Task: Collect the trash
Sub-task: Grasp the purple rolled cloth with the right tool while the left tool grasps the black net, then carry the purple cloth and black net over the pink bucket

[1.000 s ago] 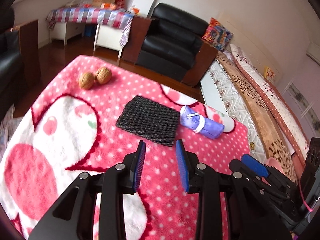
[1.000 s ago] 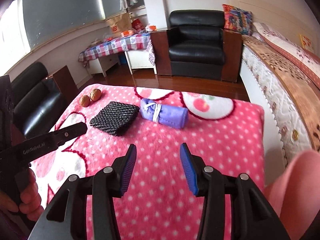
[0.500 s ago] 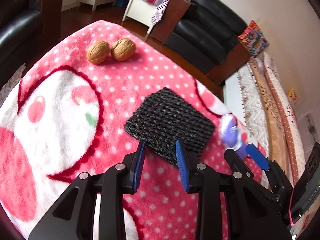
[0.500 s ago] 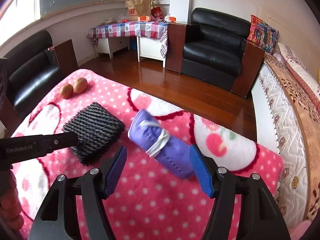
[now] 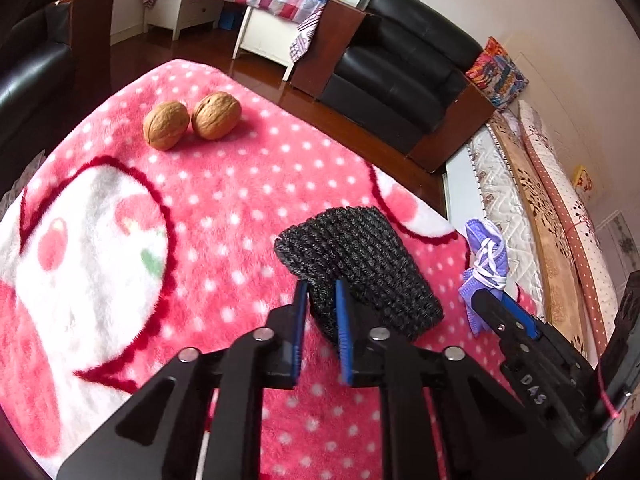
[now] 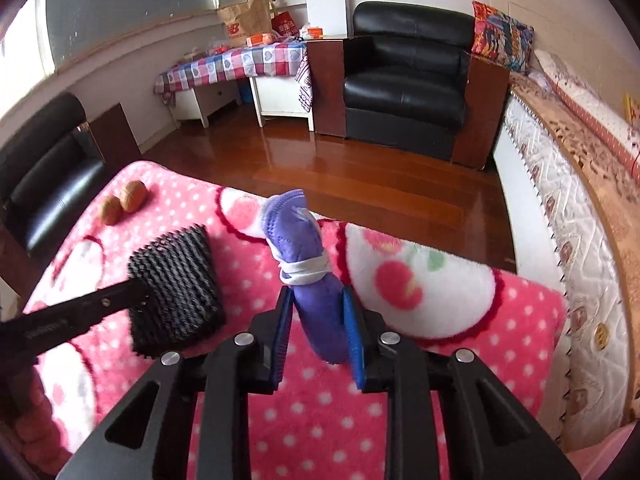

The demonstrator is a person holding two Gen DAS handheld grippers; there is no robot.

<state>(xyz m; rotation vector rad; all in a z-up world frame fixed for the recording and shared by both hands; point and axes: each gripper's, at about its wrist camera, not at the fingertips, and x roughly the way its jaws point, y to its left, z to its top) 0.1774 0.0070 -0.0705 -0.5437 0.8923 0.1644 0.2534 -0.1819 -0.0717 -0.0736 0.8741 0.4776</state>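
both grippers are clamped on cloth: left gripper (image 5: 321,304) pinches the near corner of the black knitted cloth (image 5: 360,264), right gripper (image 6: 316,312) squeezes the near end of the purple rolled bundle (image 6: 302,248) tied with white string. both pieces lie ahead of the fingers on the pink polka-dot blanket (image 5: 240,184), and the cloth's pinched edge looks raised.

risk, as i judge it: the left hold takes only a thin edge, so the floppy knit could slide out once pulled up; the bundle's string may loosen and let it unroll.

two walnuts (image 5: 192,120) sit well ahead and left of the left gripper, large there, tiny in the right view. only the right view shows the bundle's full length and the wooden floor (image 6: 380,172) past the blanket edge.
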